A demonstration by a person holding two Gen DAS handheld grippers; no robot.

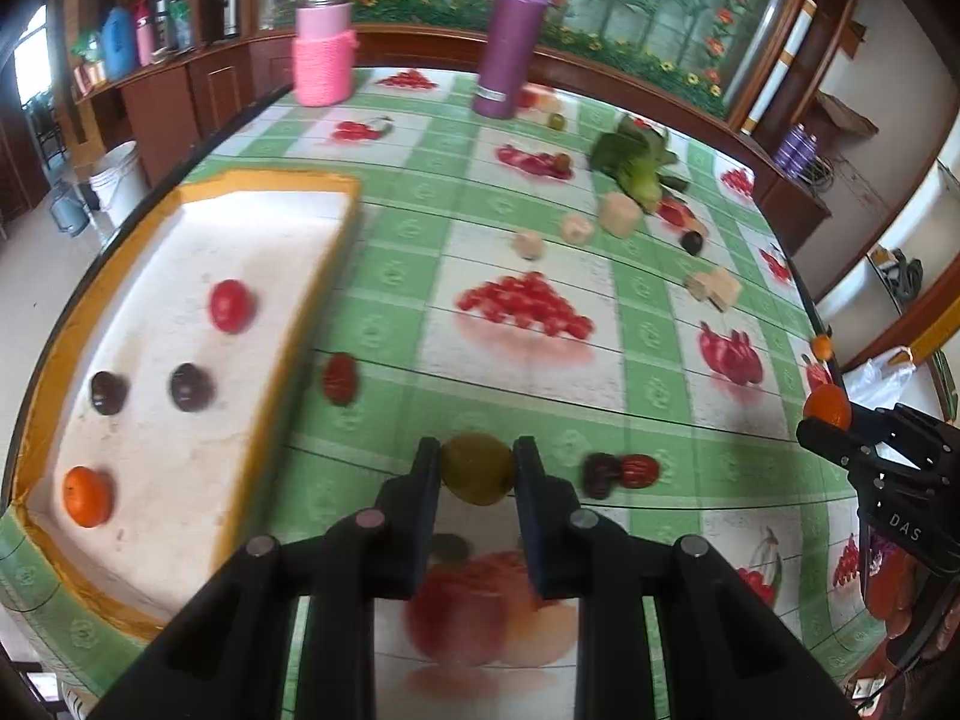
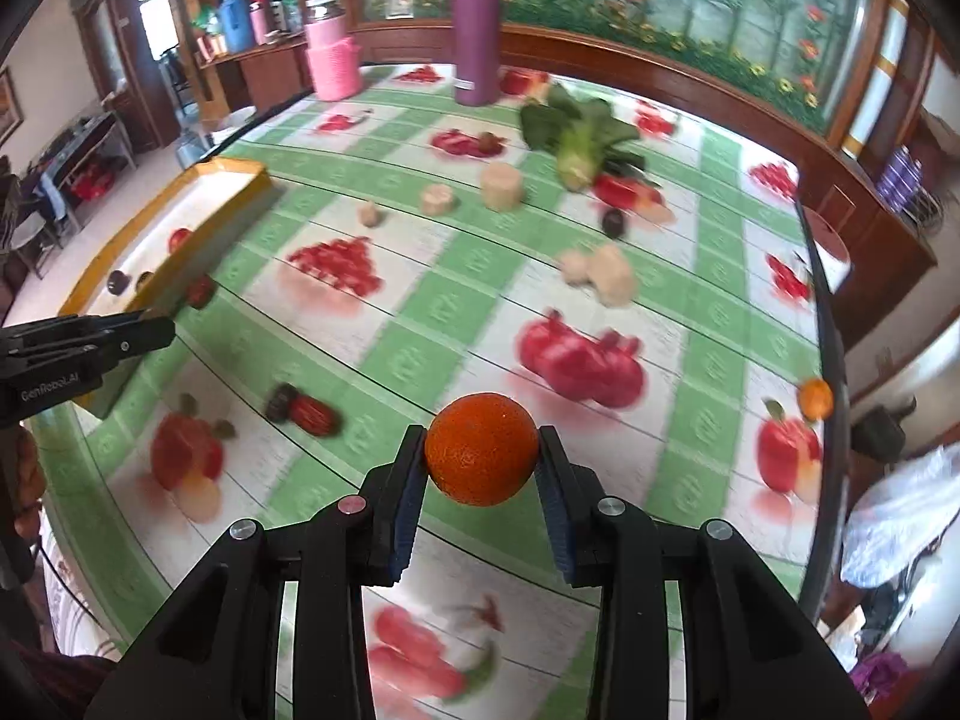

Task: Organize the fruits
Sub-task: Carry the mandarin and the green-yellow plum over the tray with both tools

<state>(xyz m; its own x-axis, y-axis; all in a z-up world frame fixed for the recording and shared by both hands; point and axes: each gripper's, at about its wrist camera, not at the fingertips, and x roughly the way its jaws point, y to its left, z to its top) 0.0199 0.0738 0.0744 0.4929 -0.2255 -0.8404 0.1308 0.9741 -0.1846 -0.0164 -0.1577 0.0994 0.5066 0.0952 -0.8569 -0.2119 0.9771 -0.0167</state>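
Note:
My left gripper (image 1: 477, 450) is shut on a round olive-green fruit (image 1: 477, 474) held above the tablecloth, just right of the orange-rimmed white tray (image 1: 300, 300). In the tray lie a red fruit (image 1: 230, 305), two dark fruits (image 1: 191, 387) and an orange (image 1: 89, 495). My right gripper (image 2: 482, 441) is shut on an orange (image 2: 482, 459) over the table's near side. It also shows at the right edge of the left wrist view. Loose on the cloth are a red fruit (image 1: 340, 378) by the tray wall, a dark and red pair (image 2: 303, 409), a dark fruit (image 2: 613, 222) and a small orange (image 2: 816, 398).
A leafy green vegetable (image 2: 576, 138) and several beige chunks (image 2: 501, 186) lie mid-table. A purple bottle (image 2: 477, 30) and a pink-sleeved jar (image 2: 332, 60) stand at the far edge. The tablecloth (image 2: 420, 360) carries printed fruit pictures. The table's right edge is close to the small orange.

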